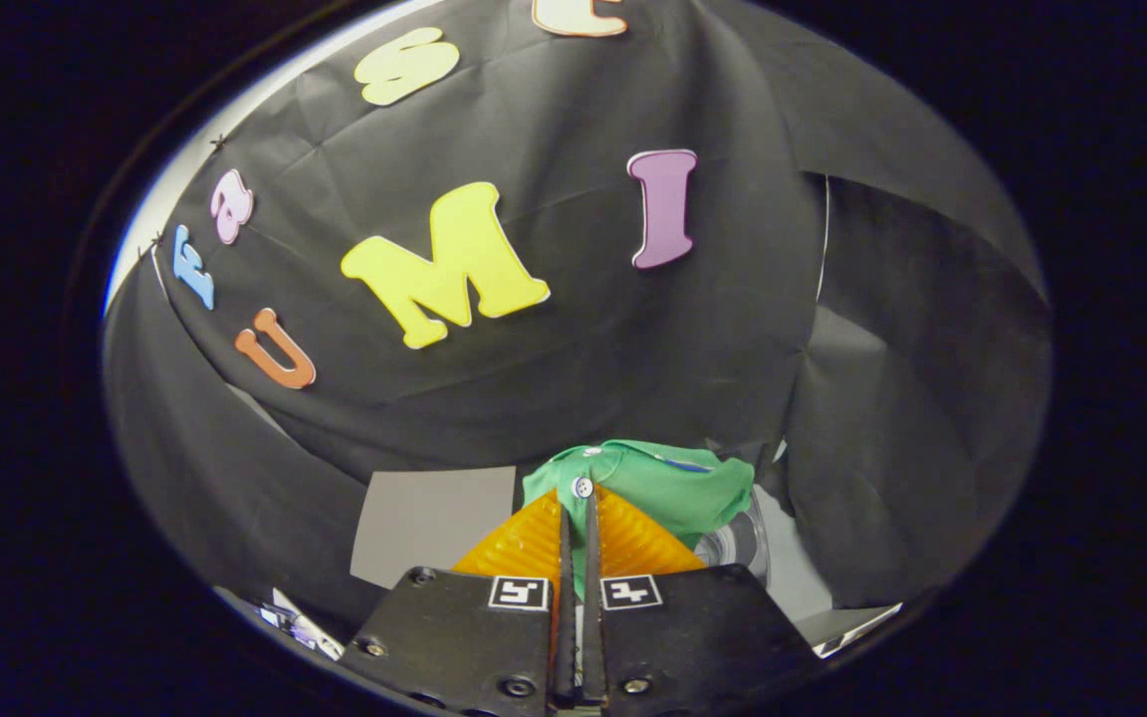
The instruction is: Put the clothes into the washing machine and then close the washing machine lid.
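Green shirt pinched in my gripper (573, 508)

My orange fingers (524, 548) are nearly together, clamped on the green shirt (673, 488) by its button; rest of shirt bunches just ahead, w/ the washing machine drum (738, 543) showing under it, right of fingers

Tongs (574, 498) nearly closed, orange fingers (526, 548) pinching a green garment (673, 483)
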